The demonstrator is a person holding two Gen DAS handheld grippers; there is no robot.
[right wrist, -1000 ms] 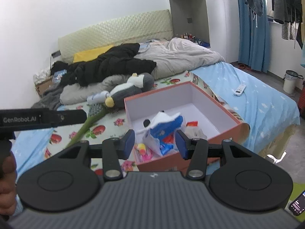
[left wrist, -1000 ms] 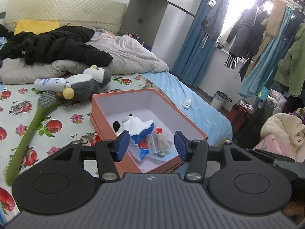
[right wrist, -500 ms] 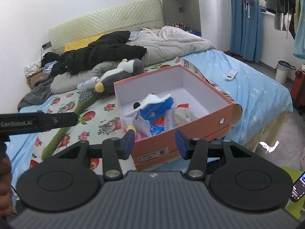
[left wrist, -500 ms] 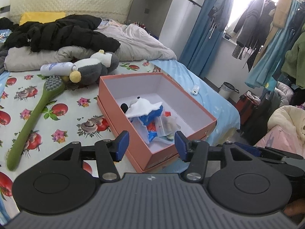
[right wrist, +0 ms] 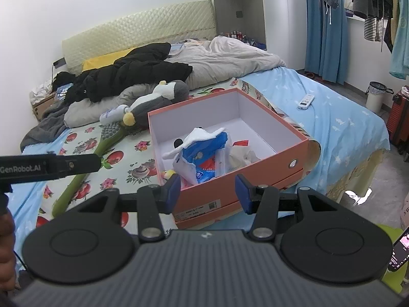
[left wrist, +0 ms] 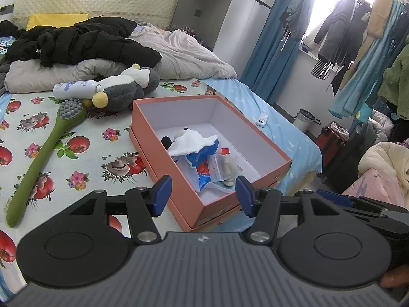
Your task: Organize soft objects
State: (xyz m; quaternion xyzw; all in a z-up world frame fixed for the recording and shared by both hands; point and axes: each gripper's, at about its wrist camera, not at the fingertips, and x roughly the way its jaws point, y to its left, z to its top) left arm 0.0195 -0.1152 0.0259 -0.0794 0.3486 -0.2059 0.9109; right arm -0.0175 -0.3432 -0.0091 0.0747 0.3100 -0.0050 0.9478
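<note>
Since a second ago your left view has slid down and back: the orange shoebox (left wrist: 212,158) sat right between the pads then, now it lies just beyond them and the whole box shows. The right view shifted the same way, with the box label now visible on its near end. Left gripper (left wrist: 203,195) jaws have just been opening a touch, nothing between them, released. Right gripper (right wrist: 208,194) is also spread, empty, nothing pinched. Soft stuff: the white plush (left wrist: 190,142) lies on top of the blue-and-white plastic bags (left wrist: 203,165) in the near half of the box; the grey penguin plush (left wrist: 127,87) lies outside it on the fruit-print sheet (left wrist: 84,158), far left of the box, touching the white bottle (left wrist: 75,89) and just beyond the head of the green long-handled brush (left wrist: 43,158). Only the left view shows the clothes rack (left wrist: 358,30) and the cream blanket pile (left wrist: 383,163) on the right; only the right view shows your left gripper's bar reaching in from the left edge, the phone (right wrist: 400,250) at bottom right and the box's metal eyelet. Both grippers point down at the box from its near end, side by side, clear of it.
</note>
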